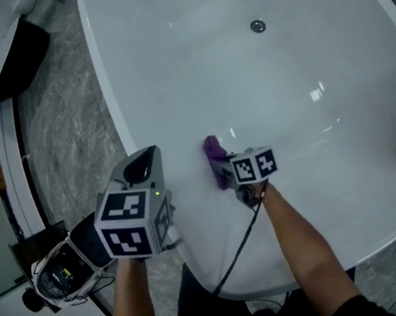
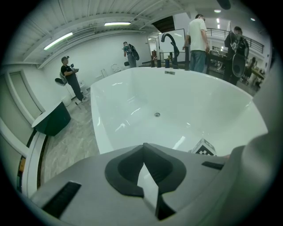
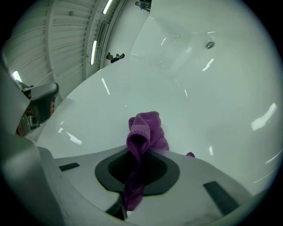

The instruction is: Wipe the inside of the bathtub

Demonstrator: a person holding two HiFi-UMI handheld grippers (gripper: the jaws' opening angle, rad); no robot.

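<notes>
A white bathtub (image 1: 173,71) fills the head view, with its drain (image 1: 258,26) near the far end. A purple cloth (image 1: 216,160) is pressed against the tub's near inner wall. My right gripper (image 1: 222,163) is shut on the cloth (image 3: 143,134), which bunches up out of the jaws against the white wall (image 3: 185,97). My left gripper (image 1: 144,169) hovers over the tub's near left rim, shut with nothing in it; its jaws (image 2: 146,176) point along the tub (image 2: 168,110) toward the drain (image 2: 157,114).
Grey marbled floor (image 1: 65,127) runs along the tub's left side. A dark basin (image 1: 17,54) stands at the far left. A black faucet (image 2: 170,44) rises at the tub's far rim. Several people (image 2: 196,35) stand beyond it. A cable (image 1: 241,245) hangs from my right gripper.
</notes>
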